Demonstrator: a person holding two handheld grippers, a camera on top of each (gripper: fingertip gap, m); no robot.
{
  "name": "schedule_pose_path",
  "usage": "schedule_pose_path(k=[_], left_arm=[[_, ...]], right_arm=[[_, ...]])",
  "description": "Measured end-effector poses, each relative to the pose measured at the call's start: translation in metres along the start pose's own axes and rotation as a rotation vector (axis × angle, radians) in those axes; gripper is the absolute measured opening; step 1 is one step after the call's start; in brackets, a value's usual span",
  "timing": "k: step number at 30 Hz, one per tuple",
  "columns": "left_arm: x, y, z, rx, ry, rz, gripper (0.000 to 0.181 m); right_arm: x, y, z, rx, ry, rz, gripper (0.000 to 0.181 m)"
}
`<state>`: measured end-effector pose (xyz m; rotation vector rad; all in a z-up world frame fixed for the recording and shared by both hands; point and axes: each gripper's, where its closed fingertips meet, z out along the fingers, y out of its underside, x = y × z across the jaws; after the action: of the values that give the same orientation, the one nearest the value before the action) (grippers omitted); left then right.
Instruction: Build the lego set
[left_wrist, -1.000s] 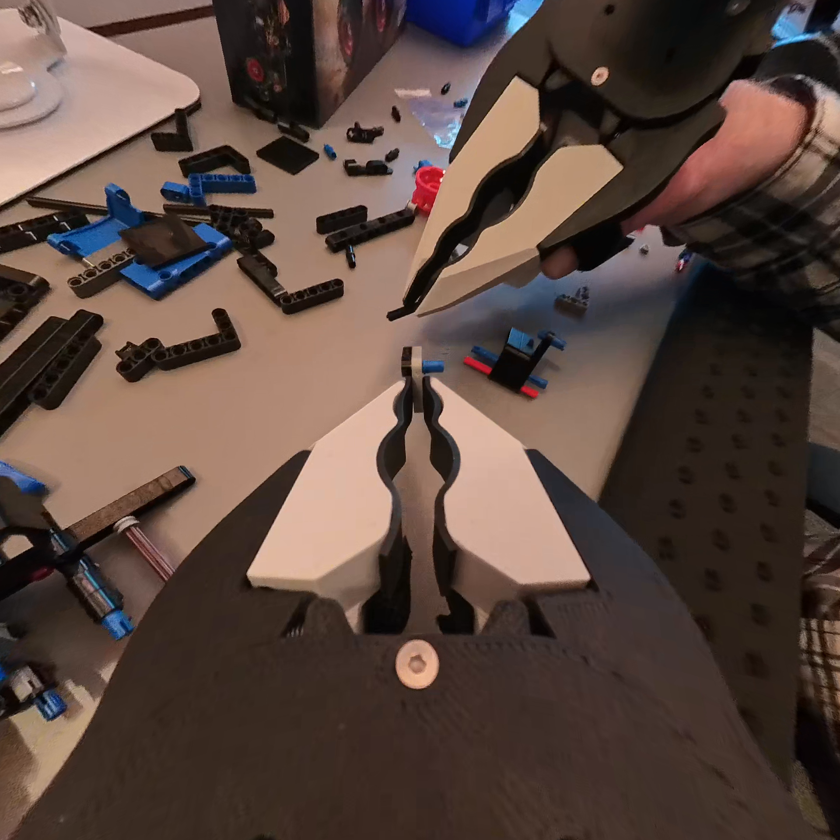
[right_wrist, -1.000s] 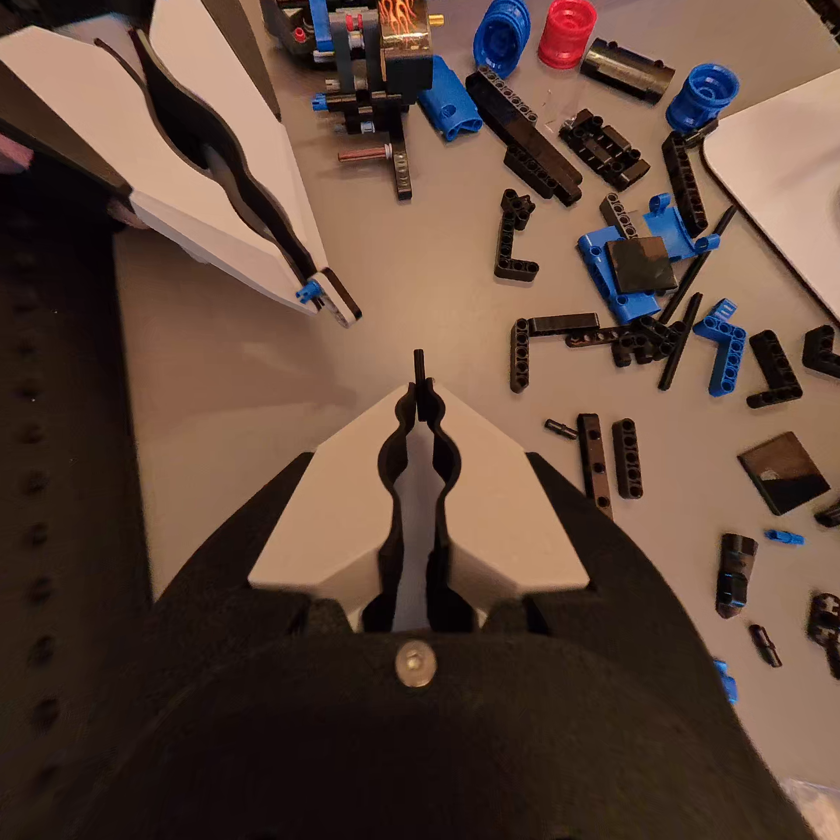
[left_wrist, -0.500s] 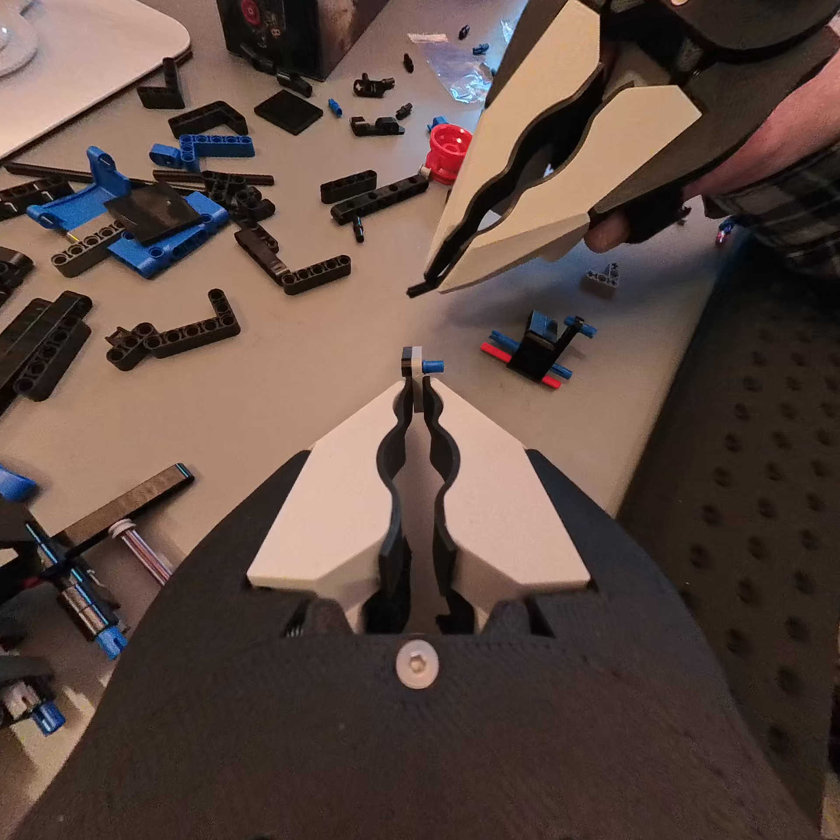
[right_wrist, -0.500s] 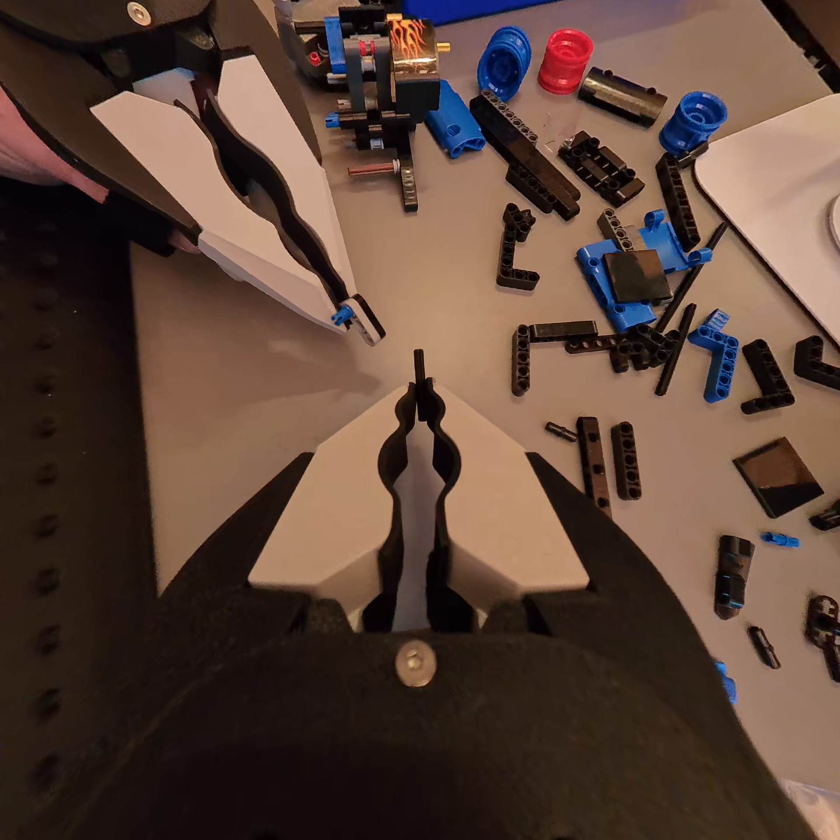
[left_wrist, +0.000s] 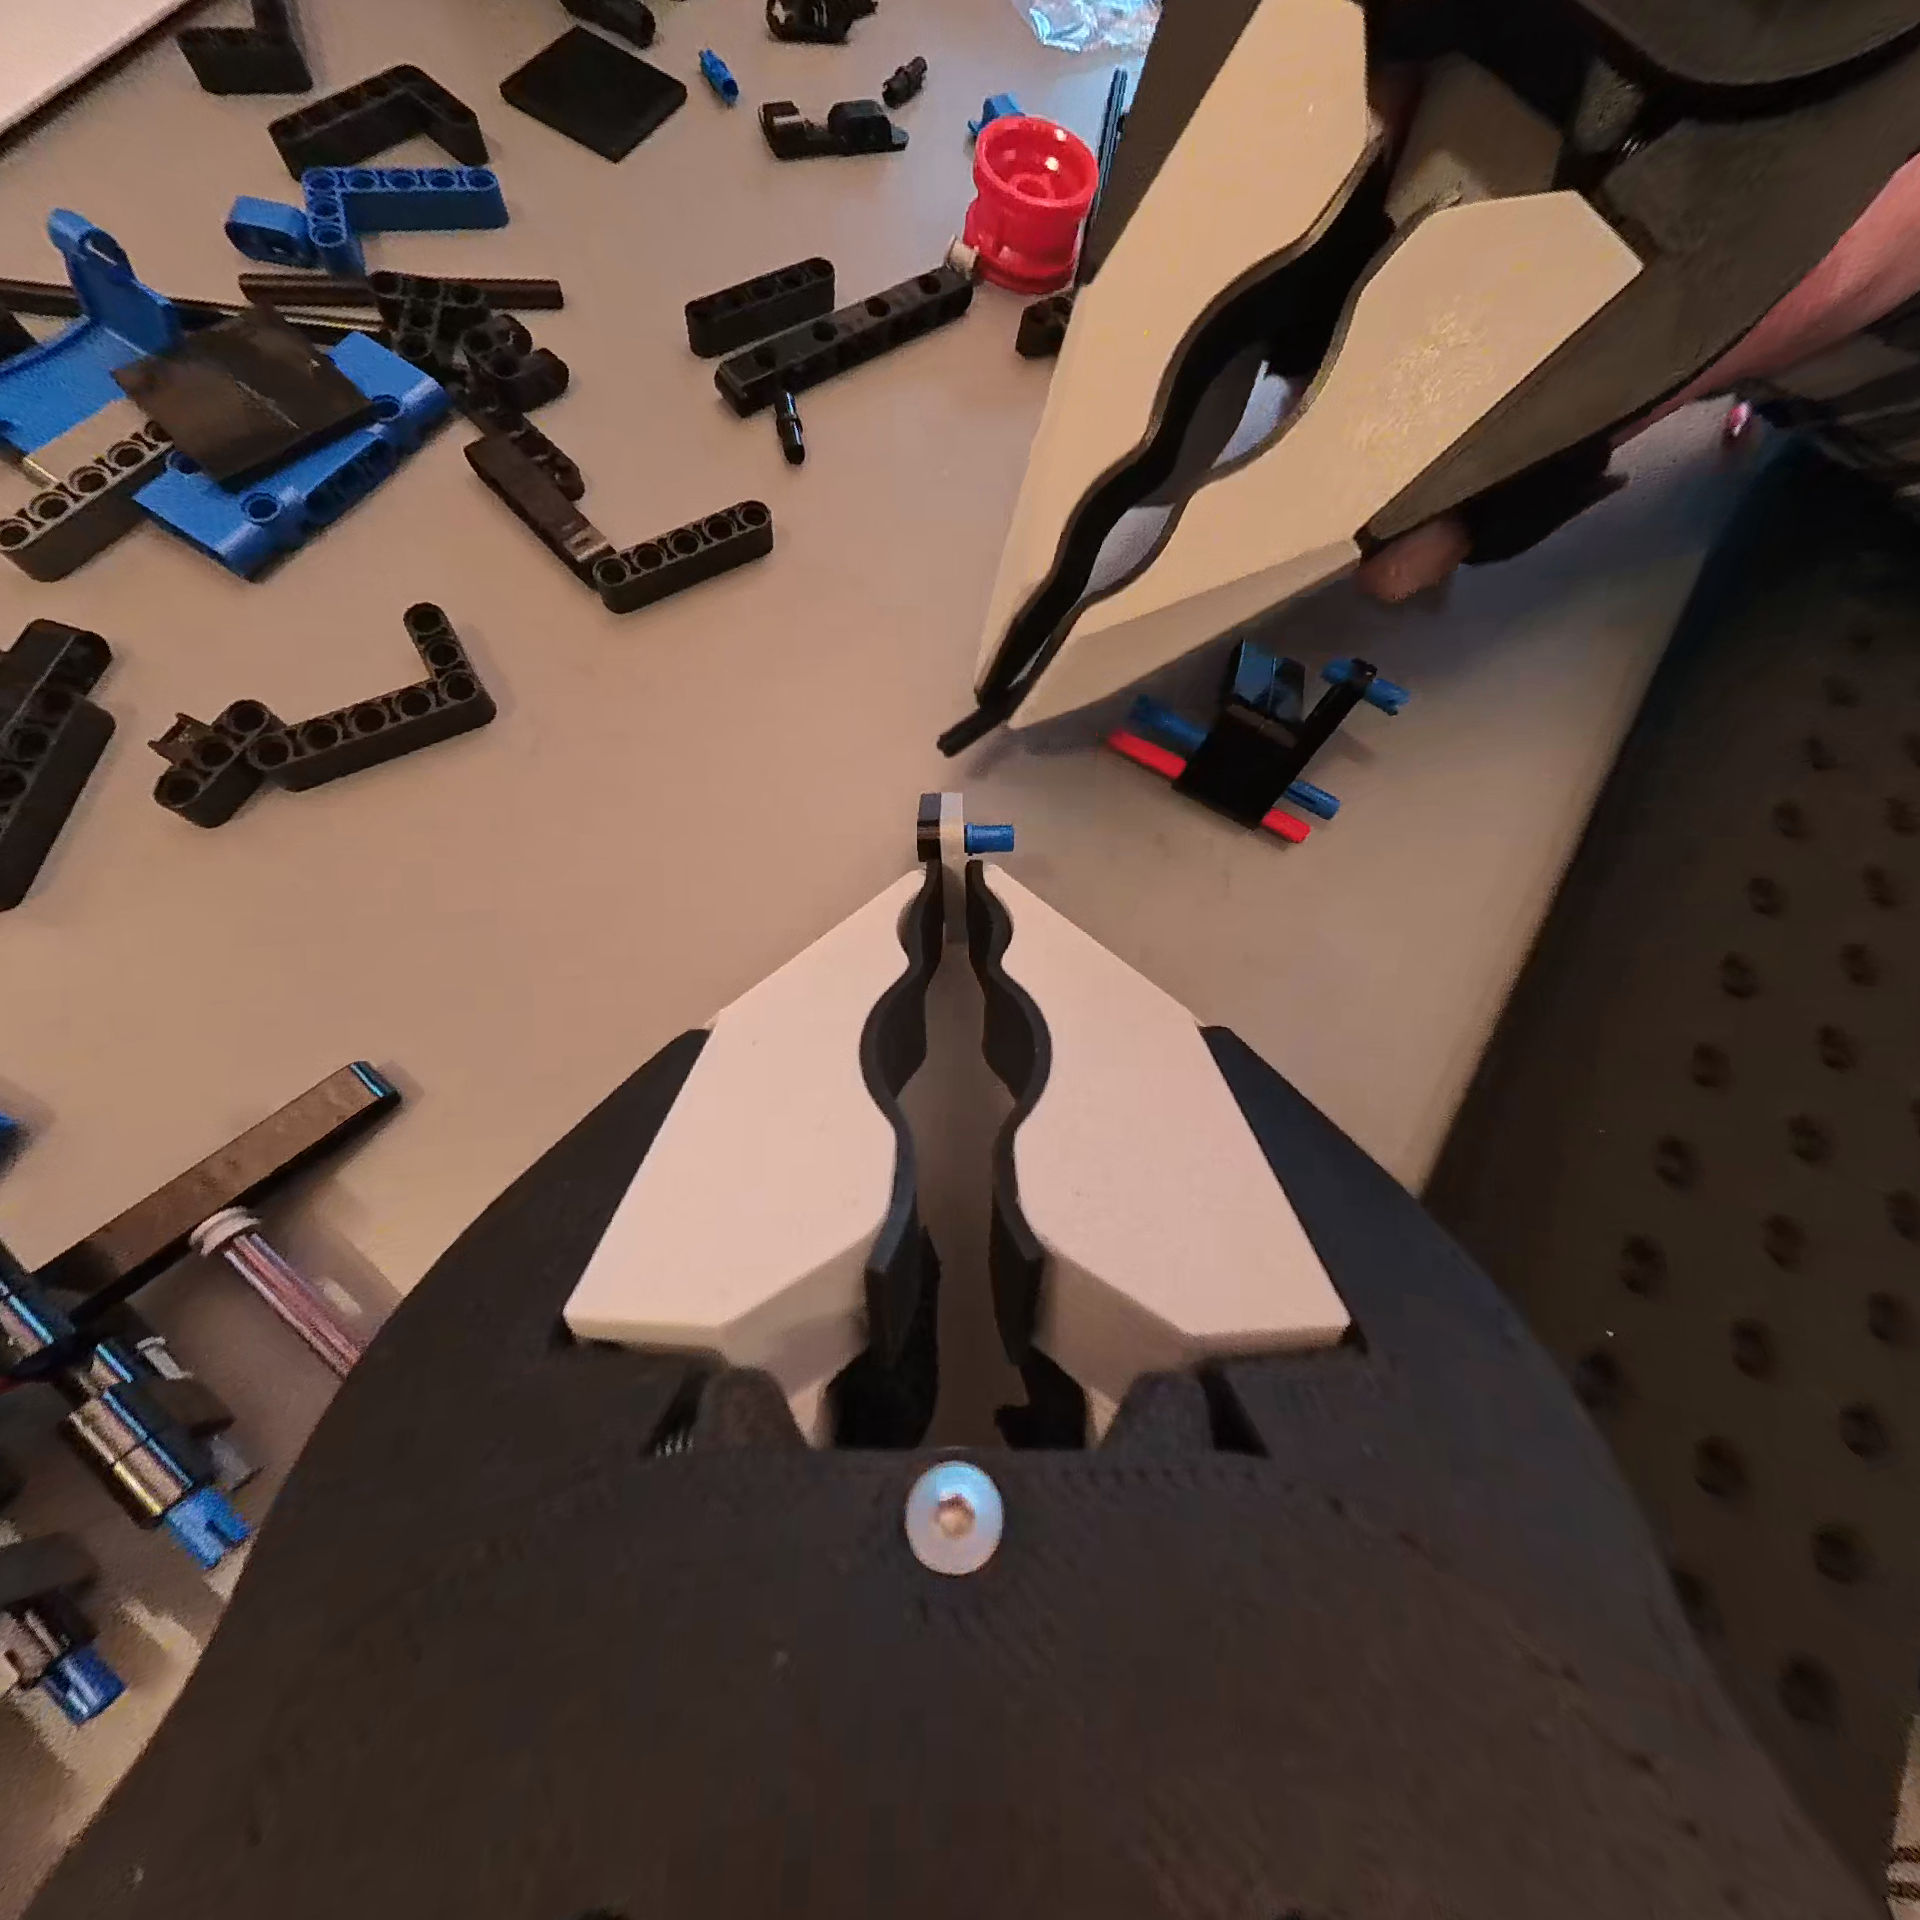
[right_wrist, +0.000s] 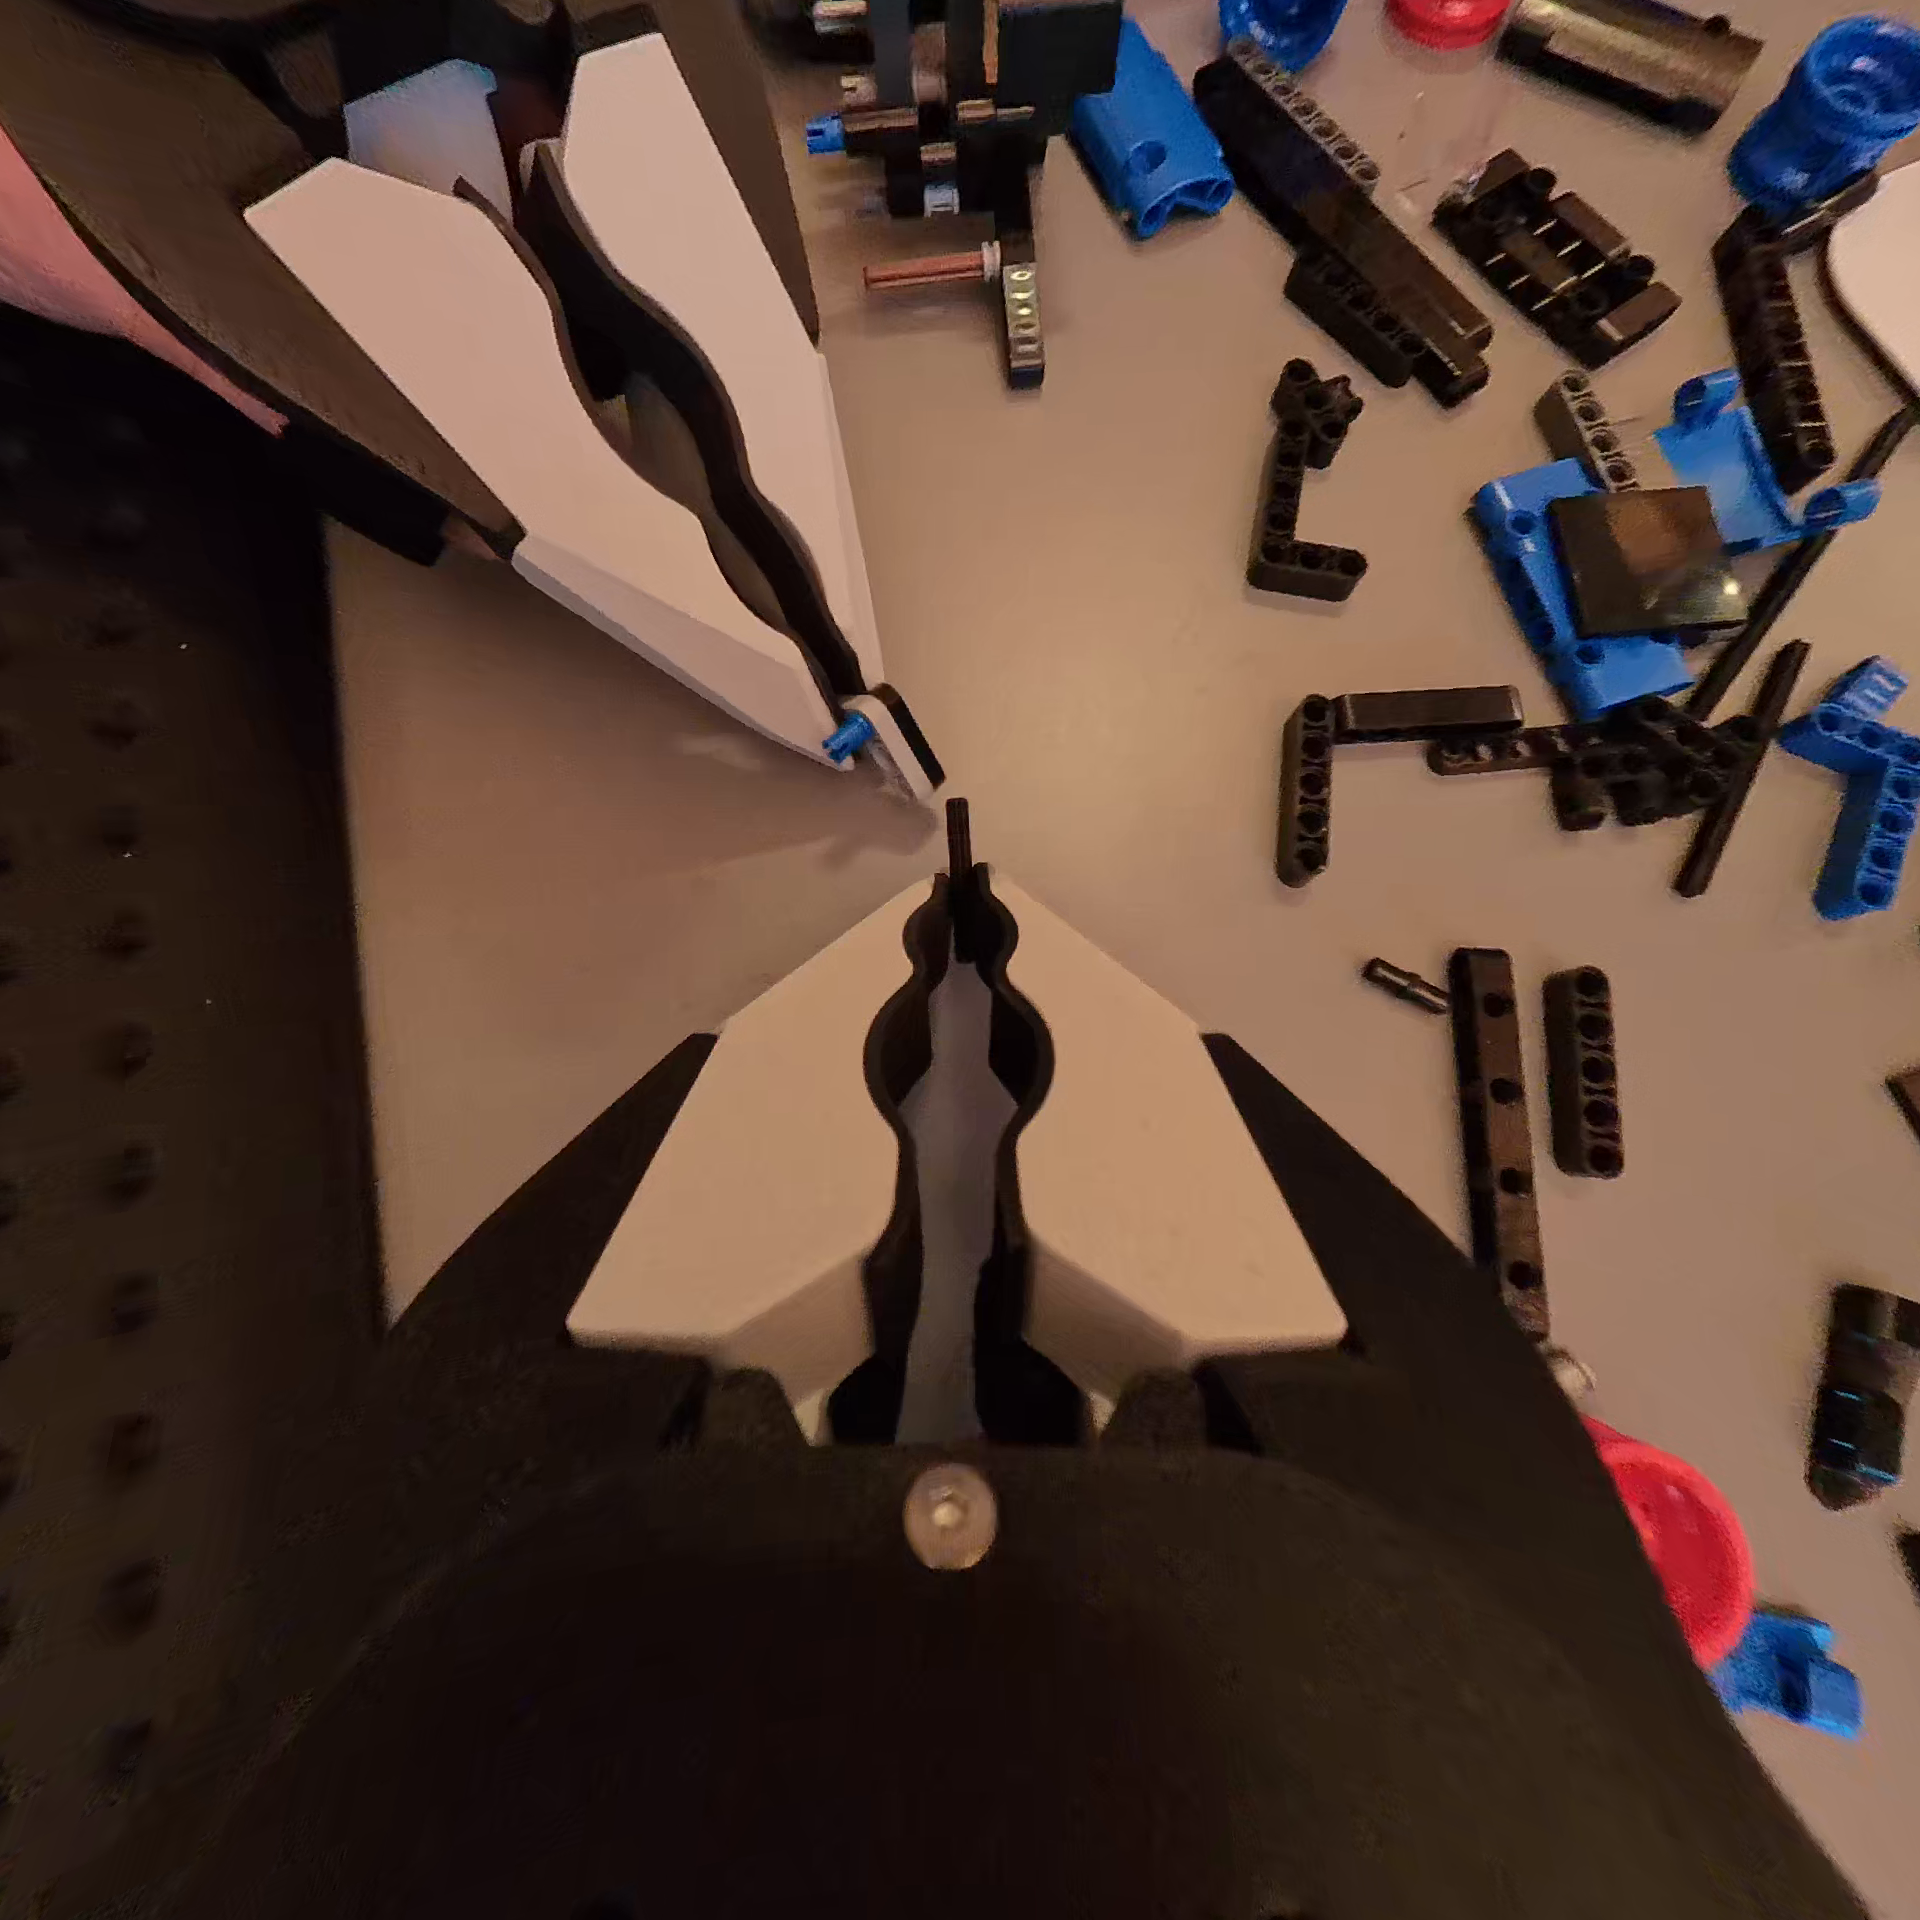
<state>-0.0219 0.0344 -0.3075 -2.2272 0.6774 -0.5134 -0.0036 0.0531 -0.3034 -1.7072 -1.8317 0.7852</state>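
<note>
My left gripper (left_wrist: 954, 878) is shut on a small black-and-grey flat piece (left_wrist: 941, 826) with a blue pin (left_wrist: 987, 835) sticking out to its right. My right gripper (right_wrist: 961, 883) is shut on a thin black pin (right_wrist: 958, 842) that points forward. In the left wrist view the right gripper (left_wrist: 987, 712) comes down from the upper right, its pin tip just above and right of my held piece. In the right wrist view the left gripper (right_wrist: 883, 743) reaches in from the upper left, its piece a small gap from the pin tip. Both hover above the grey table (left_wrist: 675, 883).
Loose black and blue beams lie across the table, with a blue panel assembly (left_wrist: 208, 416) and a red wheel hub (left_wrist: 1029, 203). A small black, red and blue sub-assembly (left_wrist: 1247, 743) sits near the table edge. A partly built model (right_wrist: 956, 125) stands far off. A dark perforated mat (left_wrist: 1714, 1143) borders the table. Left and right tips are no more than a few centimetres apart. The red wheel hub (left_wrist: 1029, 203) lies around 12 centimetres away from my right fingertips.
The two grippers have moved closer together, both still holding their pieces. The black pin's tip is now almost at the held black-and-grey piece.
</note>
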Motion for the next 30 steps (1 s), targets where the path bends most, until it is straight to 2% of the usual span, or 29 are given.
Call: schedule_pose_path(k=[13,20,30], left_arm=[[-0.005,0.004,0.006,-0.043,-0.077,0.028,0.002],[-0.009,0.004,0.007,-0.049,-0.131,0.031,0.002],[-0.017,-0.001,0.011,-0.033,-0.182,-0.057,0.003]], right_arm=[[-0.007,0.004,0.01,-0.047,-0.022,0.04,0.001],[-0.003,0.002,0.013,-0.056,0.018,0.101,0.001],[0.008,-0.004,0.018,-0.056,0.12,0.121,0.0]])
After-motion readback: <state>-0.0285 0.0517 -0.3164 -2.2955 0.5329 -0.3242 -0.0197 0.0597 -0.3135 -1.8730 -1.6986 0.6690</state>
